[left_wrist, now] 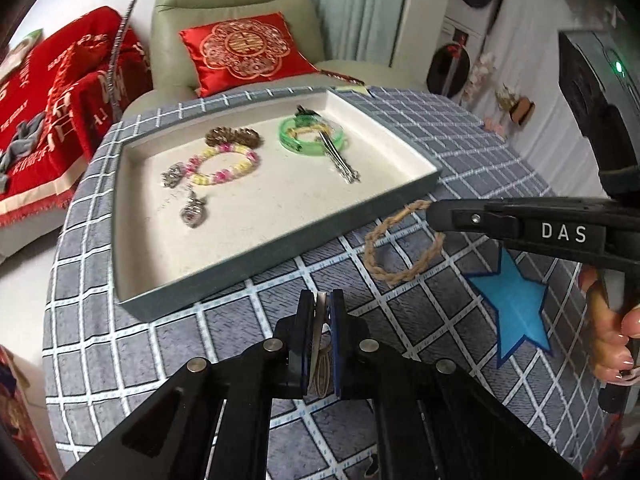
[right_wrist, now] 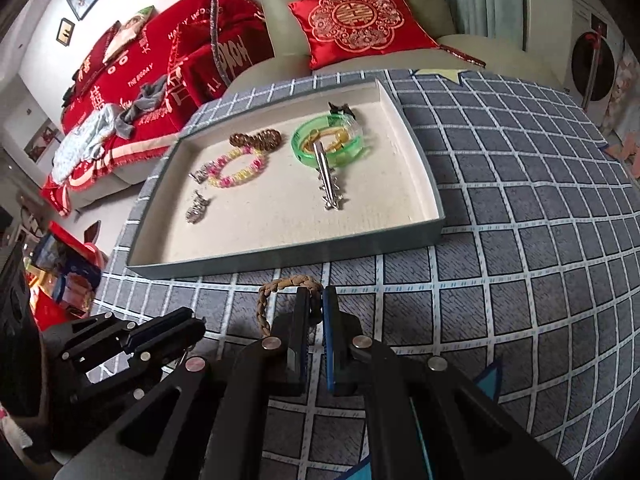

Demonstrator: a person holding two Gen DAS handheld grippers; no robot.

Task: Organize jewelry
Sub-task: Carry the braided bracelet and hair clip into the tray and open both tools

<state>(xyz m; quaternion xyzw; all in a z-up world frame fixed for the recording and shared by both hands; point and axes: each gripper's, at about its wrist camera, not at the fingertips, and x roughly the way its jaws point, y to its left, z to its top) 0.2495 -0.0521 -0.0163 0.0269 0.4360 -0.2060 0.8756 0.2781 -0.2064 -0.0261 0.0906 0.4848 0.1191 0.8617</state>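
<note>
In the left wrist view my left gripper [left_wrist: 322, 304] is shut on a thin silver metal piece [left_wrist: 321, 328] that stands edge-on between the pads, just in front of the tray's near wall. My right gripper [right_wrist: 316, 294] is shut on a brown braided bracelet [right_wrist: 280, 285], whose loop hangs off to the left of the fingers. That bracelet [left_wrist: 400, 252] and the right gripper [left_wrist: 434, 212] also show from the side, above the checked cloth near the tray's right corner. The grey tray [left_wrist: 280, 242] holds a pink-and-yellow bead bracelet [left_wrist: 224, 166], a green bangle [left_wrist: 310, 136], silver hair clips [left_wrist: 340, 160] and small silver charms [left_wrist: 194, 210].
The tray [right_wrist: 280, 258] rests on a round table under a grey checked cloth [right_wrist: 520, 240] with a blue star [left_wrist: 516, 300]. A brown beaded band [right_wrist: 256, 139] lies in the tray too. Behind stand an armchair with a red cushion [right_wrist: 360, 24] and a red-draped sofa [right_wrist: 160, 60]. A hand [left_wrist: 612, 332] grips the right tool.
</note>
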